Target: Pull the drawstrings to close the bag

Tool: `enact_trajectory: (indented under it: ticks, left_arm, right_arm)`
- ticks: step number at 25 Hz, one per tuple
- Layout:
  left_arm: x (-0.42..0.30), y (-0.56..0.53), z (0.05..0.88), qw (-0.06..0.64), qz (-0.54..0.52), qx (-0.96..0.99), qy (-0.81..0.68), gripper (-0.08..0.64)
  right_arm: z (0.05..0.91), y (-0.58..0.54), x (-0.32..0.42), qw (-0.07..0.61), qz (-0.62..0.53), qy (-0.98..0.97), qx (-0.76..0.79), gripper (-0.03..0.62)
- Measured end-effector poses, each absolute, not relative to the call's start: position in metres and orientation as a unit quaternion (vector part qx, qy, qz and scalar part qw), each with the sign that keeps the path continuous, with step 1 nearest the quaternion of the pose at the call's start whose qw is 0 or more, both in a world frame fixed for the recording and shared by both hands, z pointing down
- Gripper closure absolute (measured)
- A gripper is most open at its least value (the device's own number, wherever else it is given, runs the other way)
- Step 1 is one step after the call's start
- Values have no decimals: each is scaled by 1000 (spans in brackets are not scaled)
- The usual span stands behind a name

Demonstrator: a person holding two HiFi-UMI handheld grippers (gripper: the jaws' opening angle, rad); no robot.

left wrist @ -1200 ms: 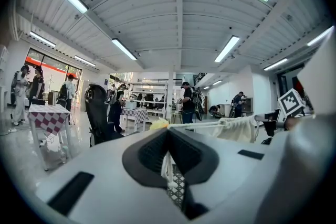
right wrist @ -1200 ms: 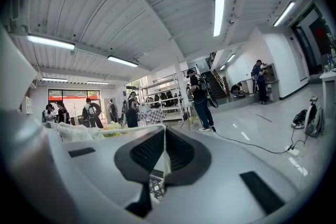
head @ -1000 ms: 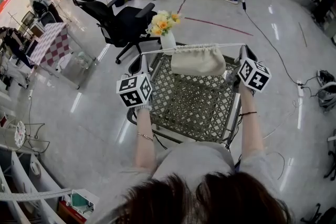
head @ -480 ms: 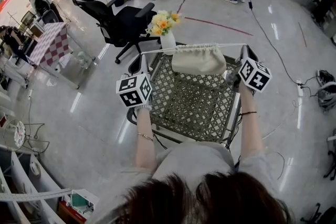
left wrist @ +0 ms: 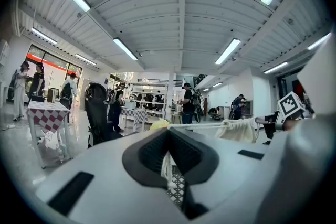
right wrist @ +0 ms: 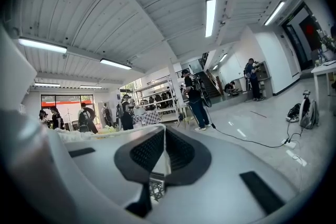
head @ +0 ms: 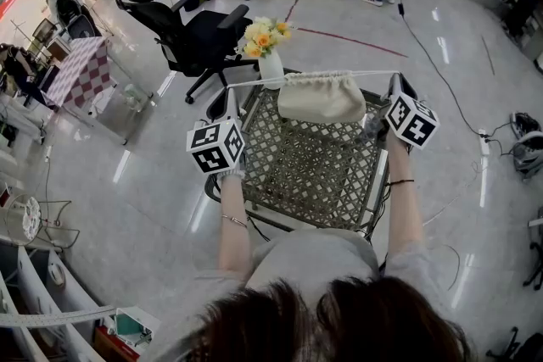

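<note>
A cream drawstring bag (head: 321, 97) hangs with its mouth gathered tight above the lattice metal table (head: 314, 174). Its white drawstring (head: 254, 82) runs taut and level to both sides. My left gripper (head: 231, 91) is shut on the left end of the drawstring (left wrist: 166, 165), which shows pinched between its dark jaws. The right gripper (head: 394, 80) is shut on the right end of the drawstring (right wrist: 164, 157). From the left gripper (left wrist: 168, 136) the bag (left wrist: 239, 129) hangs ahead to the right. From the right gripper (right wrist: 165, 134) the bag's gathered top (right wrist: 79, 135) lies to the left.
A white vase of yellow flowers (head: 270, 55) stands at the table's far left corner, just behind the string. A black office chair (head: 199, 34) sits beyond it. A checkered table (head: 85, 72) is at the left, and a cable (head: 441, 80) trails across the floor at the right. People stand far off.
</note>
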State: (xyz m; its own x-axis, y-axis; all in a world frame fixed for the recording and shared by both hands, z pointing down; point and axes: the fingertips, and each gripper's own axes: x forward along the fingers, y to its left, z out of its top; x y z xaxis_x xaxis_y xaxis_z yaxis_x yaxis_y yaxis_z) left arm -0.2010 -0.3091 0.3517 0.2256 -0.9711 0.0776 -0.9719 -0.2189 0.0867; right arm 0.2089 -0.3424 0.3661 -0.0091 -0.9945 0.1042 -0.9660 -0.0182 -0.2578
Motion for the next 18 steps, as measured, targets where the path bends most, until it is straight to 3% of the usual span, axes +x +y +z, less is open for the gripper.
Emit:
enact_trajectory:
  ticks: [18]
  left_arm:
    - [-210,-311,354,56,8,778,-625,534]
  right_arm:
    - [367,-343,202,41,-114,708,-696,568]
